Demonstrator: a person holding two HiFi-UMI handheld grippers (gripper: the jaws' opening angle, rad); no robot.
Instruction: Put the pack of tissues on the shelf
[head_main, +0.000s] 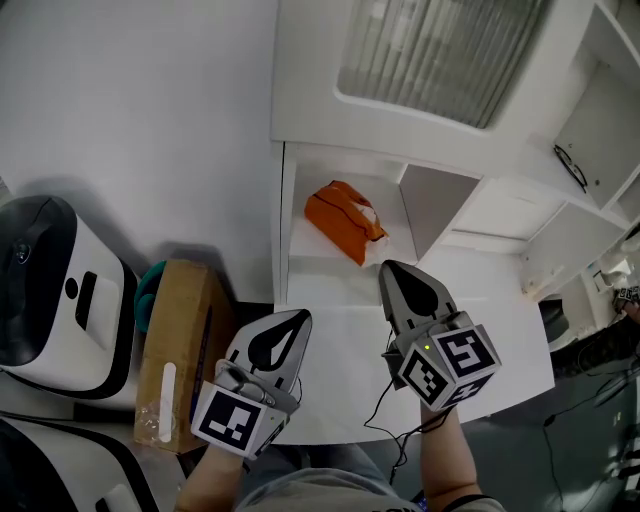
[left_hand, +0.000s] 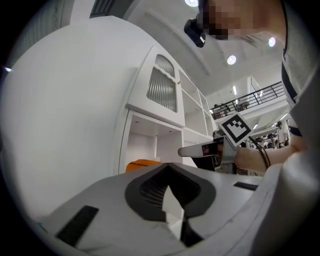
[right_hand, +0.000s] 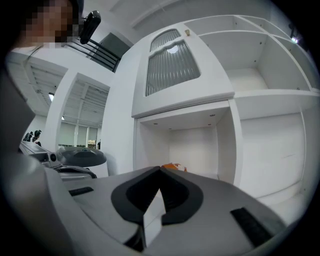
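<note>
The pack of tissues (head_main: 343, 222) lies inside the shelf (head_main: 308, 252), with the left gripper (head_main: 297, 320) and right gripper (head_main: 392, 268) both clenched on nothing — a careless swing of the nearer right jaws could knock it out.

The head view looks steeply down from above the person's forearms onto the white desk (head_main: 330, 370). It faces the white shelf unit with open compartments (head_main: 285, 210) at the desk's far edge. The left gripper view sits low behind the grey left gripper (left_hand: 167, 166), looking level and slantwise at the unit from close by. The right gripper view, behind the grey right gripper (right_hand: 160, 169), faces the open lower compartment squarely. All three views share that compartment and the orange soft pack of tissues (head_main: 343, 222) in it. The left gripper view also takes in the right gripper from the side.
</note>
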